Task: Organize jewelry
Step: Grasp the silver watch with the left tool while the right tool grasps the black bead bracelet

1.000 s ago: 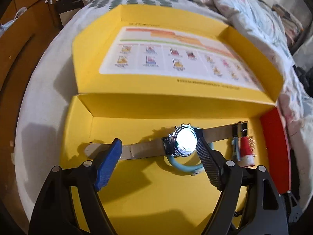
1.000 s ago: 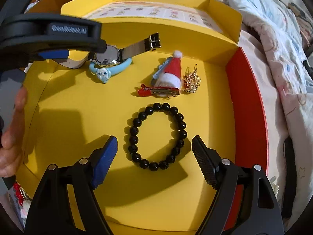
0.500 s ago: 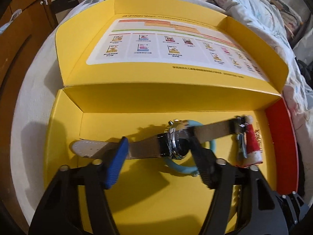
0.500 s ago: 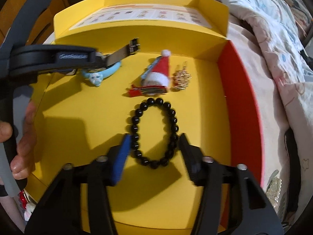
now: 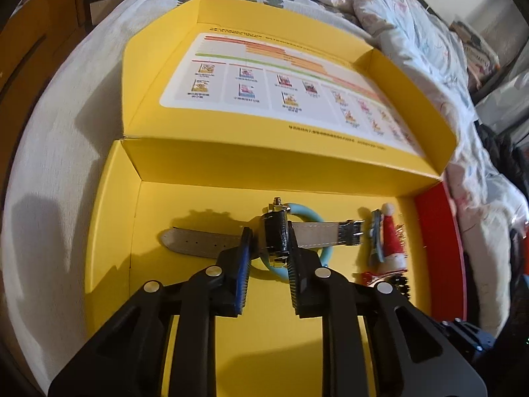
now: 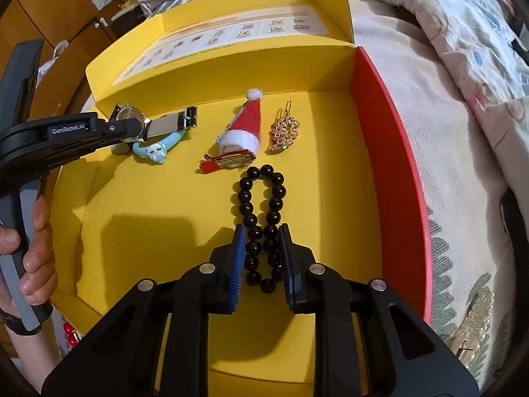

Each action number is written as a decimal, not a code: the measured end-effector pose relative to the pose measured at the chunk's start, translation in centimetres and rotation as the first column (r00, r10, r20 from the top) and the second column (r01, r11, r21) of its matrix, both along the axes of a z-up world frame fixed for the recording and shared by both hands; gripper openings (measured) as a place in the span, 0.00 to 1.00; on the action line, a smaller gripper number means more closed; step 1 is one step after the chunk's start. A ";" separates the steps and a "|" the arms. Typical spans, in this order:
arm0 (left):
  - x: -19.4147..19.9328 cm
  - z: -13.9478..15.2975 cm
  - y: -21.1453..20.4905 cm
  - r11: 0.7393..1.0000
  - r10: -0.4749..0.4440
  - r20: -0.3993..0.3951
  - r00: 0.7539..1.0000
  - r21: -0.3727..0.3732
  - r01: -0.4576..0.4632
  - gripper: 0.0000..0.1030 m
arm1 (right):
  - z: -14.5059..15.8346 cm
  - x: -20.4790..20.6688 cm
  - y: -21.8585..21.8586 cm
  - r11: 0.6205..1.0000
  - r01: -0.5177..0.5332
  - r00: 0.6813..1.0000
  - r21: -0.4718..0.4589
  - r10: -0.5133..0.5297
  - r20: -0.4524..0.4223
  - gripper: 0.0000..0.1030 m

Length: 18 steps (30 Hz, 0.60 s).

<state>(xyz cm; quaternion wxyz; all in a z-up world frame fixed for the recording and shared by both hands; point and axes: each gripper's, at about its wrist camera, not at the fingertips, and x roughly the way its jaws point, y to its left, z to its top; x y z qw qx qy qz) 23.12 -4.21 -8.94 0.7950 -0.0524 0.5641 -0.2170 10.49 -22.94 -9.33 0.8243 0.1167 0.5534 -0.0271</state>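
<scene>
A: Inside the yellow box, both claws have just closed, haven't they?
B: Yes. The left gripper now clamps the watch; the right gripper squeezes the black bead bracelet. Both look ready to lift.

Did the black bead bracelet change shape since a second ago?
Yes. The bracelet was a round loop; now the right claw has squeezed it into a long narrow loop reaching toward the red clip on the yellow box.
</scene>
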 end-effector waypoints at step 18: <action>-2.0 6.2 1.2 0.996 0.011 0.078 0.997 -0.092 -0.004 0.18 | 3.6 -2.1 -1.8 0.989 0.011 0.995 0.146 -0.026 0.099 0.08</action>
